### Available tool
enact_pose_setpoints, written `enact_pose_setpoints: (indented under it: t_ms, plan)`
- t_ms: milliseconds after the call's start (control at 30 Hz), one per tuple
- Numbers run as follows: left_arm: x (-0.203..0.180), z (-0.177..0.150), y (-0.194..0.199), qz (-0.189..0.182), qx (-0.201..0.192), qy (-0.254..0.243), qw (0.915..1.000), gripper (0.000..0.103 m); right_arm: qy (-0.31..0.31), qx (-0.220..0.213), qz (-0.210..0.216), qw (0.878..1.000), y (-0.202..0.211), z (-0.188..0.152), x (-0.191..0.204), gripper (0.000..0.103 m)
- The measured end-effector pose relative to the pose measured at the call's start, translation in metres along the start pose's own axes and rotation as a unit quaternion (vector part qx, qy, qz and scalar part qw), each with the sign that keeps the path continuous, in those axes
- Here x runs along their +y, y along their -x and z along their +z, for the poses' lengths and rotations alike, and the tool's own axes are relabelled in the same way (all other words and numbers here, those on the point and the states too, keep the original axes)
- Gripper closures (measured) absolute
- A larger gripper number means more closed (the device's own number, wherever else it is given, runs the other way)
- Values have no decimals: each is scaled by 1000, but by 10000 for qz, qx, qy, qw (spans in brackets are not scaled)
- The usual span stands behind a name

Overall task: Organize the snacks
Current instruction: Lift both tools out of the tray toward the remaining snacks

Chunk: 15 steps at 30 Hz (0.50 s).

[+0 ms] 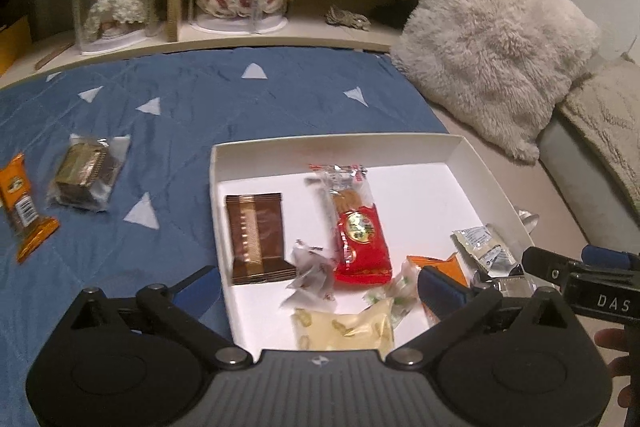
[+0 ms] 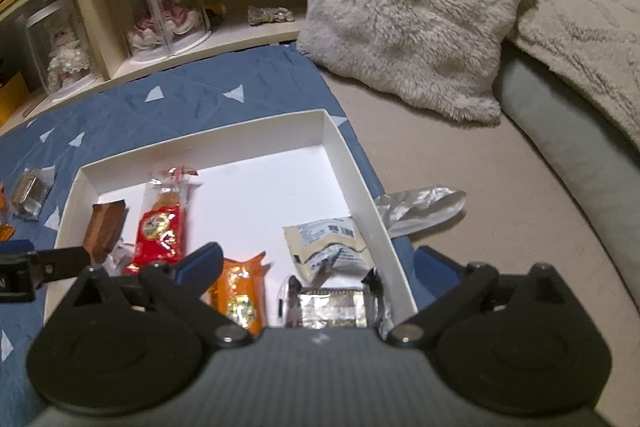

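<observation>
Both your claws, left claw (image 1: 316, 279) and right claw (image 2: 316, 259), gape wide, empty. Orange bar (image 1: 26, 207) on bed: light, crinkly, slippery; pinch mid-body, not seams.

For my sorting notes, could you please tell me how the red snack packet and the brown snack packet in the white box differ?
The red snack packet is glossy with a clear upper end showing biscuits; the brown snack packet is opaque and striped. The red one is longer and narrower, the brown one broader. Both lie flat, side by side, inside the white box.
</observation>
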<state>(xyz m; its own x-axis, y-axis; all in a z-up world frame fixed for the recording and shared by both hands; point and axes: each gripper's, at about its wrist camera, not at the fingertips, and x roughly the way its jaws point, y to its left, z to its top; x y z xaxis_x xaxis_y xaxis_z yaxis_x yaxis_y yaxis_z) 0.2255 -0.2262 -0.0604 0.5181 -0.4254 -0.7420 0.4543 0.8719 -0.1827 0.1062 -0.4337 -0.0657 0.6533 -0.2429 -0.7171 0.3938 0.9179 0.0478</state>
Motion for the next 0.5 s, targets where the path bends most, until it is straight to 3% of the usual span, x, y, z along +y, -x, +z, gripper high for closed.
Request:
enact_pose_setpoints:
  t_ms: [500]
  plan:
    - [51,-17,43,303,-208,237,9990,0,432,-142,332,9984,26,-4,41,1]
